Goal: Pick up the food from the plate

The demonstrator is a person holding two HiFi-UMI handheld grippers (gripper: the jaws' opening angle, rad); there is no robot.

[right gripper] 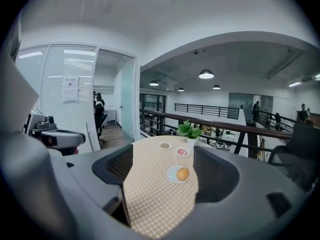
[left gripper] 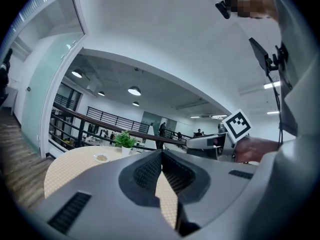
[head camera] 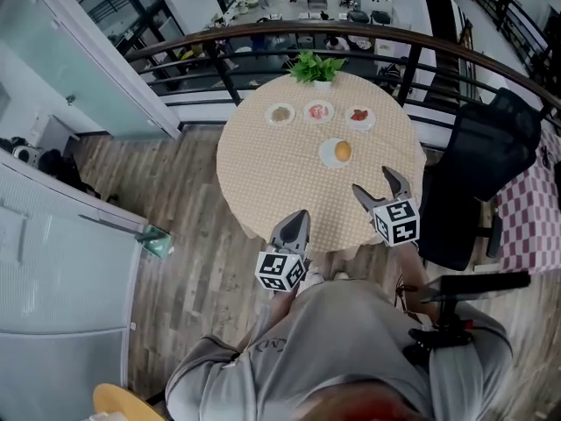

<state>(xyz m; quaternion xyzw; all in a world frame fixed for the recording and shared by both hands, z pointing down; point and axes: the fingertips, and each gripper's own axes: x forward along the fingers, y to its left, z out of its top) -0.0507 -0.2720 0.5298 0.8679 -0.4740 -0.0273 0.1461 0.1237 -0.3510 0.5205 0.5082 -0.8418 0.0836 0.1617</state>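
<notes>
- Evidently, nothing has been lifted yet: the food [head camera: 343, 151], a round orange-yellow piece, is seen lying on its white plate [head camera: 328, 155], a little right of the middle of the tabletop [head camera: 280, 178].
- The right claw [head camera: 370, 179] is held wide open and empty above the near right edge of the tabletop. It is aimed toward that plate but is well apart from it, and in the right gripper view the plate is framed between the jaws.
- The left claw [head camera: 299, 217] is shut with nothing in it, at the near edge of the tabletop.
- The whole task is judged to be left: the approach, the closing on the food and the lift.
- Three smaller plates [head camera: 318, 110] with other food are set in a row near the far edge, and a small potted plant [head camera: 316, 67] is placed at that edge behind them.
- The round tabletop is covered with a yellow checked cloth.
- The room is seen to be an upper gallery. A dark railing [head camera: 202, 44] curves behind the tabletop, with a lower office floor visible beyond it. Plank flooring [head camera: 184, 235] lies beneath, glass partitions [head camera: 79, 51] stand on the left, and a black chair [head camera: 478, 174] is parked by the right edge.
</notes>
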